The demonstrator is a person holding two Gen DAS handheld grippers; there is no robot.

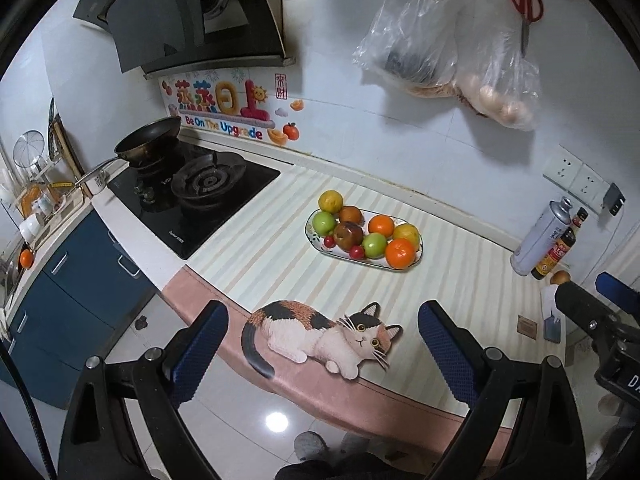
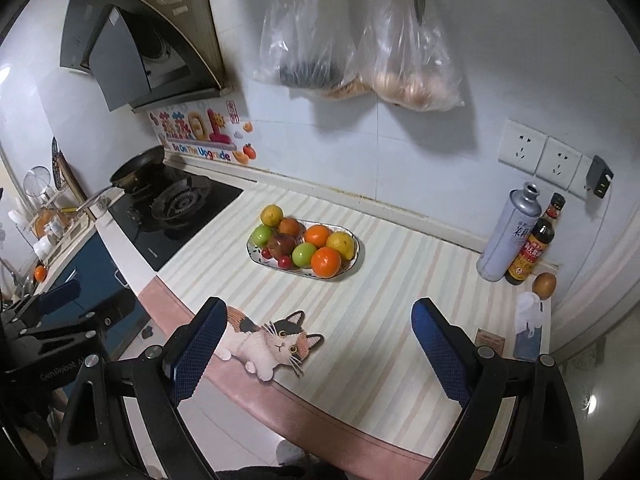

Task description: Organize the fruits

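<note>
Both claws up above counter edge, angled down. Left claw [image 1: 322, 344] spread wide, nothing between pads. Right claw [image 2: 316, 344] spread wide too, empty. Fruits piled on oval plate [image 1: 320, 245] mid-counter [image 1: 440, 280], on striped mat: two oranges [image 1: 400, 253], two green apples [image 1: 375, 245], dark red apple [image 1: 348, 235], yellow fruit [image 1: 331, 200] at far end by stove [image 1: 208, 192], small red ones [image 1: 357, 252] in front. Cat sticker [image 1: 320, 334] near counter lip. Bottles [image 2: 532, 240] and brown egg-like thing [image 2: 544, 285] far right.

fruits [image 2: 306, 246]: oranges, green, yellow, red | heaped on oval plate [image 2: 356, 258] | striped counter
</note>
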